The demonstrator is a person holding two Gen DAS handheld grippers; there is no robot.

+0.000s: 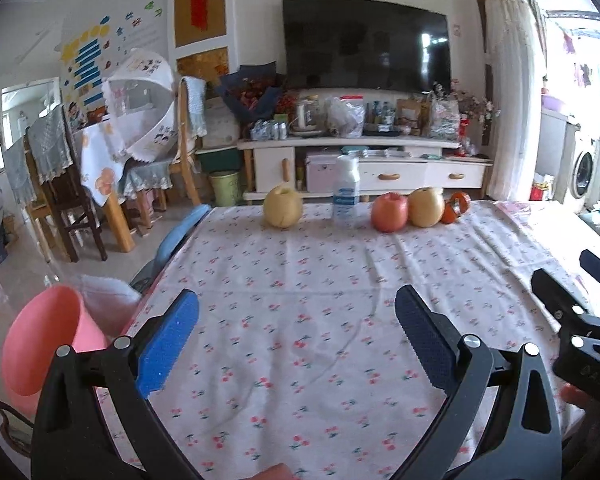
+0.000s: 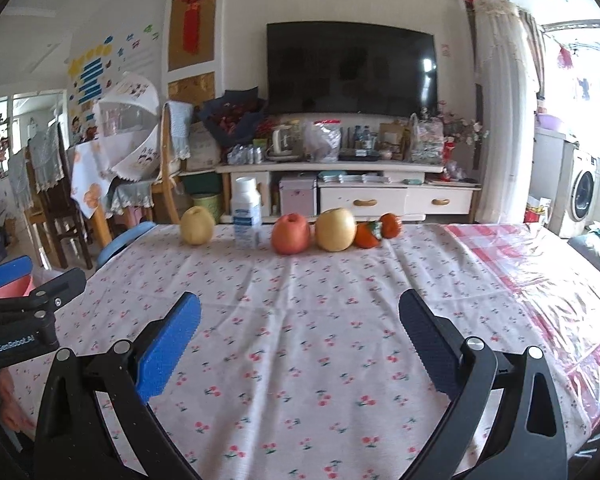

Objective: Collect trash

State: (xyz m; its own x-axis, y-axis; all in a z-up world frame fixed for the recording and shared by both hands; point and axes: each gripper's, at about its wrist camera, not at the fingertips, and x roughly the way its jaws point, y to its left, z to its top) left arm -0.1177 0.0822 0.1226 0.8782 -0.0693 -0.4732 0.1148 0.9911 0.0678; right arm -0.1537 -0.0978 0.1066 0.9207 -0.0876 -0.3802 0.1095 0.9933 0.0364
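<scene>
A row of items stands along the table's far edge: a yellow pear (image 1: 283,211) (image 2: 197,225), a white plastic bottle (image 1: 346,189) (image 2: 247,212), a red apple (image 1: 389,213) (image 2: 291,234), a second yellow pear (image 1: 426,207) (image 2: 335,229) and orange crumpled wrappers (image 1: 456,208) (image 2: 378,231). A pink bin (image 1: 40,344) with a white liner sits off the table's left edge. My left gripper (image 1: 296,314) is open over the near cloth, holding nothing. My right gripper (image 2: 300,316) is open too, empty, beside it to the right.
The table wears a white cherry-print cloth (image 1: 300,280) with a red checked plastic cover (image 2: 540,280) at right. A blue chair back (image 1: 180,236) stands at the table's left side. Beyond are a TV cabinet (image 1: 360,160), dining chairs (image 1: 64,184) and a washing machine (image 2: 582,196).
</scene>
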